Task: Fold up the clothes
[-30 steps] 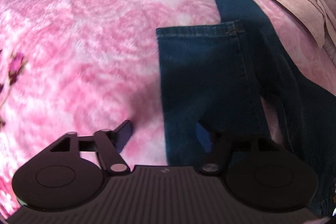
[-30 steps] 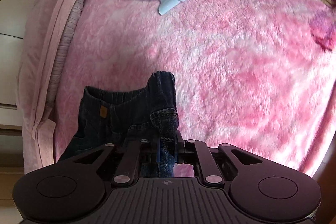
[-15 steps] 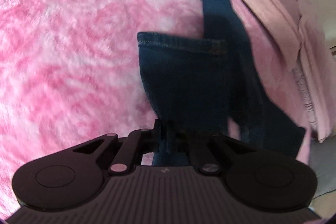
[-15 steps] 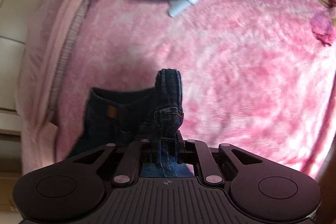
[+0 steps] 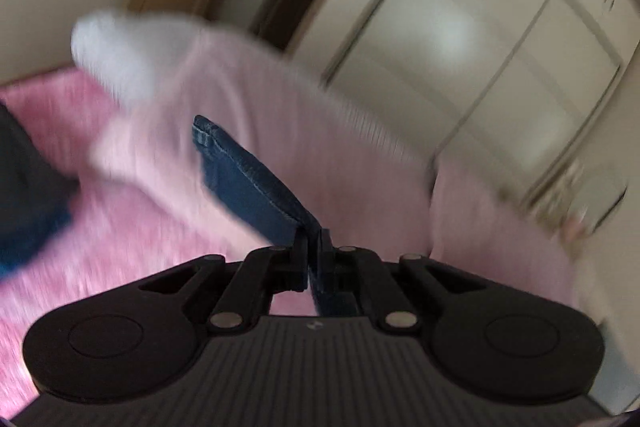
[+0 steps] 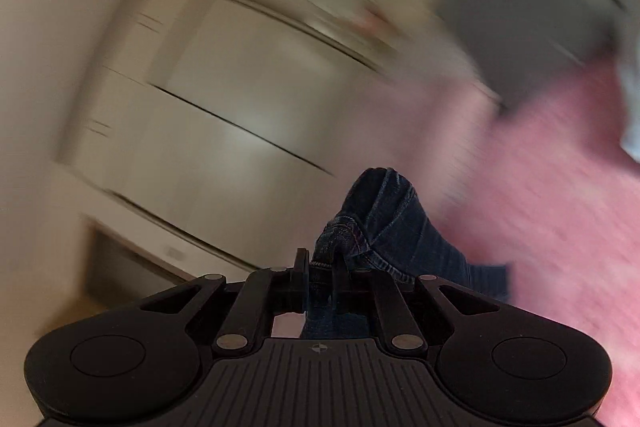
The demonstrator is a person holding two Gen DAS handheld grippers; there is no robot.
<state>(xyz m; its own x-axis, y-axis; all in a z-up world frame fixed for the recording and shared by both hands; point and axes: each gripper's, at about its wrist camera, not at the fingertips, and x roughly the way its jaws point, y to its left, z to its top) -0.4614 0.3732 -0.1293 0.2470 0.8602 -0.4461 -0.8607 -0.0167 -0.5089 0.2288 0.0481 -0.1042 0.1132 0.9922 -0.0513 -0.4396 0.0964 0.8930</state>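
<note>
Left claw [image 5: 314, 247] clamped tight on a jeans [image 5: 248, 183] edge; right claw [image 6: 320, 267] pinched on a thick bunched seam. Jeans hang between both, lifted clear of the pink bed [image 5: 132, 235]. Denim: soft, fairly heavy, grippy, so hold hems and seams. No containers visible; views blurred.

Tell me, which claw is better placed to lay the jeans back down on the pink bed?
Probably the left claw. It is shut on the jeans and tilts down toward the pink blanket. The right claw, also shut on denim, faces mostly the cupboards.
</note>
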